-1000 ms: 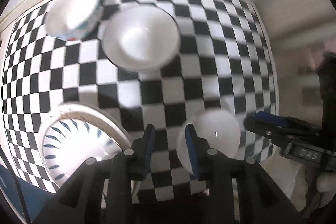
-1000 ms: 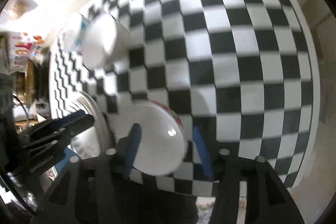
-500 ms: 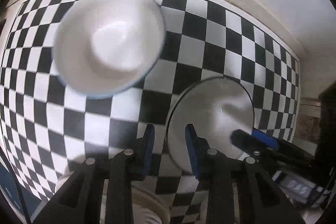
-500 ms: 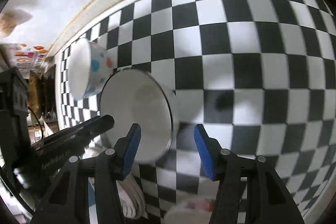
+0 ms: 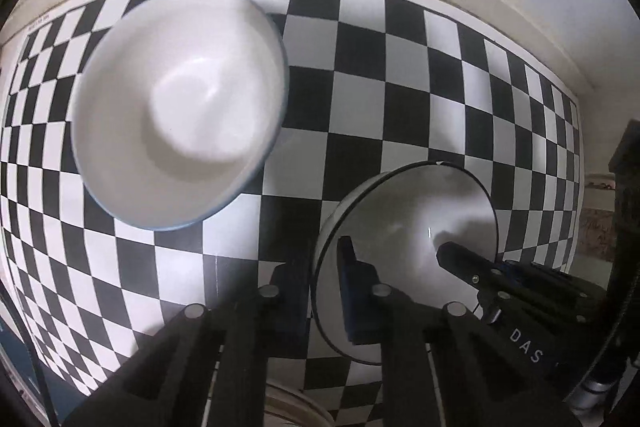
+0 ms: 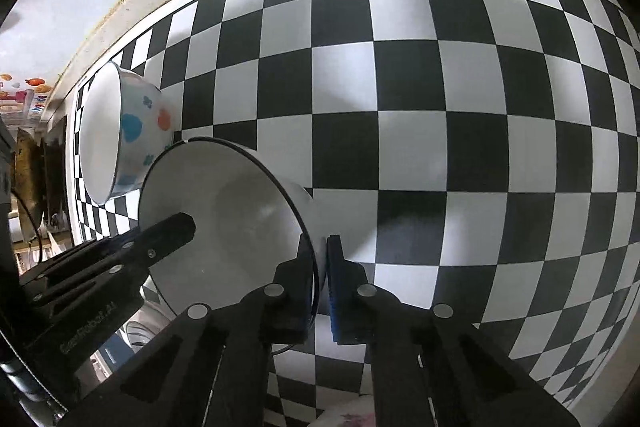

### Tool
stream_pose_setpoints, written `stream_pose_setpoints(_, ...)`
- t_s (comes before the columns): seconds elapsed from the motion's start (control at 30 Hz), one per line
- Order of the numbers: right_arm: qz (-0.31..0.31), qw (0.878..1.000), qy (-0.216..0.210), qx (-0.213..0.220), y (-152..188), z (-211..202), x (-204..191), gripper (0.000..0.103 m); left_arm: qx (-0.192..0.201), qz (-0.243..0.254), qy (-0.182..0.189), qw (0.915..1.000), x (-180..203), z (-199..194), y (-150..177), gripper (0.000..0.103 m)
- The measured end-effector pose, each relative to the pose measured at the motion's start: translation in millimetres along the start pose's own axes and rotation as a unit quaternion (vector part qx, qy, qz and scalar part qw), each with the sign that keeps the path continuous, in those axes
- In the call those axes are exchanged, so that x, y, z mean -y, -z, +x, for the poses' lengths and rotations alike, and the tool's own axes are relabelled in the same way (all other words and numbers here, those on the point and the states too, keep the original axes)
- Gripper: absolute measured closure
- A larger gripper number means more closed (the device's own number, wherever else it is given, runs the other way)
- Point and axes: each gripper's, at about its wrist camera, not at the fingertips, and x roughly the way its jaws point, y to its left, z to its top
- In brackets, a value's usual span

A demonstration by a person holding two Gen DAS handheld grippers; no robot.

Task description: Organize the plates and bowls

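Both grippers hold the same black-rimmed white bowl (image 6: 224,219) by opposite edges. The right gripper (image 6: 318,267) has its jaws clenched on the rim nearest it, one finger inside and one outside; the left gripper (image 5: 320,275) grasps the other side of the rim likewise. The bowl is tilted over the checkered surface (image 6: 440,87). Just beside it stands a dotted bowl (image 6: 128,131), its white inside filling the left wrist view, the two rims close, whether touching I cannot tell. To the right the checkered squares run open to the far edge
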Motion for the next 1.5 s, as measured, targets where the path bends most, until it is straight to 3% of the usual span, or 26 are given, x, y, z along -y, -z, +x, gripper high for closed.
stream_pose_setpoints(0.2,0.008,1.000,-0.015,0.008,9,-17,6,0.096,0.011,0.016,0.007,0.9998,11,-15,7,0.092)
stream_pose_setpoints(0.43,-0.003,0.999,-0.004,0.036,31,-61,9,0.095,0.036,0.048,0.019,0.9980,30,-47,25,0.092)
stream_pose_setpoints(0.7,0.015,0.997,0.001,0.075,82,-119,32,0.095,0.059,0.107,0.034,0.9919,65,-82,61,0.092)
stream_pose_setpoints(0.93,0.041,0.994,-0.003,0.098,137,-148,51,0.095,0.058,0.151,0.045,0.9859,84,-93,100,0.092)
stream_pose_setpoints(1.2,0.072,0.993,-0.012,0.095,189,-138,69,0.095,0.038,0.182,0.045,0.9814,94,-83,135,0.092)
stream_pose_setpoints(1.5,0.100,0.993,-0.008,0.061,219,-96,91,0.095,-0.009,0.203,0.025,0.9787,102,-37,159,0.092)
